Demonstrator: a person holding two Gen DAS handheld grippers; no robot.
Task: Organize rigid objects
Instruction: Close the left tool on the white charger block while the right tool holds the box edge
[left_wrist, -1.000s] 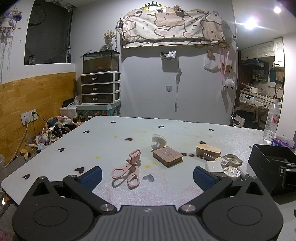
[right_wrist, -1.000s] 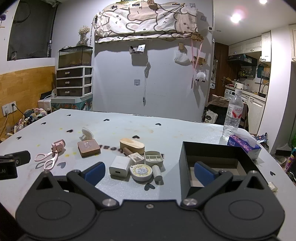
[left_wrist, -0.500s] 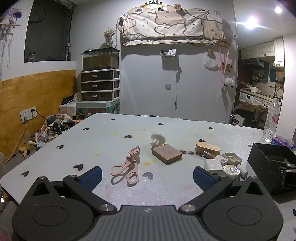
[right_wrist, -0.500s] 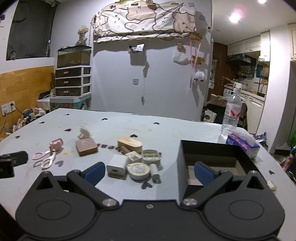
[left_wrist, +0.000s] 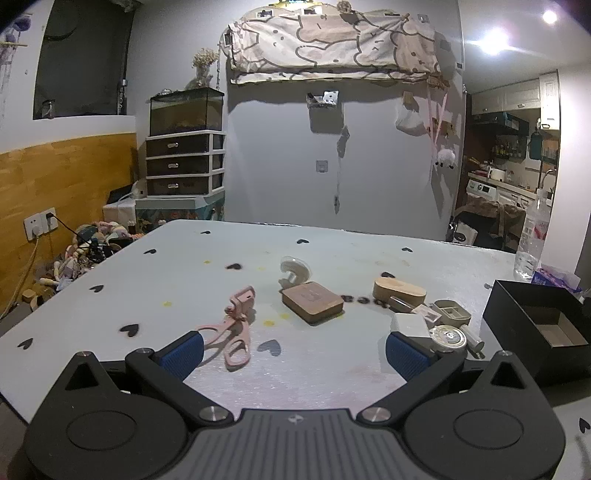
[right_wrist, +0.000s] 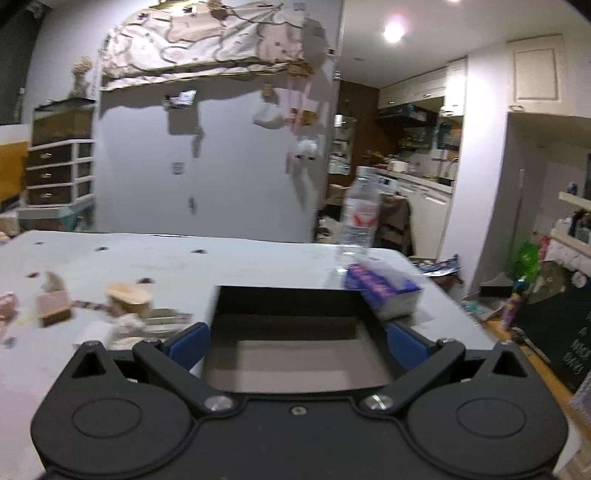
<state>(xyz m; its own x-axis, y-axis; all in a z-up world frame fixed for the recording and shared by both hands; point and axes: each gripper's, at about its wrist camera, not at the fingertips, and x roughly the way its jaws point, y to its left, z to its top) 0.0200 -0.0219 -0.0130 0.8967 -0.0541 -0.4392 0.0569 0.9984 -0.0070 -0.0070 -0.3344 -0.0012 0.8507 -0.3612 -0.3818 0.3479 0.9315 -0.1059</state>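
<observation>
The small rigid items lie scattered across the middle of the left wrist view, on a pale table (left_wrist: 332, 376) dotted with dark hearts. A pink eyelash curler (left_wrist: 233, 332) sits left of centre, just above the left blue fingertip. Right of it lies a brown square block (left_wrist: 312, 302), with a white round piece (left_wrist: 294, 270) just behind it. Further right come a tan oval case (left_wrist: 399, 290), a white cube (left_wrist: 410, 325), a small beige tray (left_wrist: 452, 312), a round tin (left_wrist: 449, 336) and a little white tube (left_wrist: 472, 338), clustered close together. At the right edge stands an open black box (left_wrist: 517, 314).

The left gripper (left_wrist: 293, 350) hovers low over the table, jaws spread wide and holding nothing.

In the right wrist view, which is blurred, the black box (right_wrist: 291, 295) fills the centre. The right gripper (right_wrist: 297, 343) has its jaws spread, empty, one blue fingertip on each side of the box in the frame. A blue tissue pack (right_wrist: 384, 291) lies just right of the box, with a clear water bottle (right_wrist: 360, 212) behind it.
</observation>
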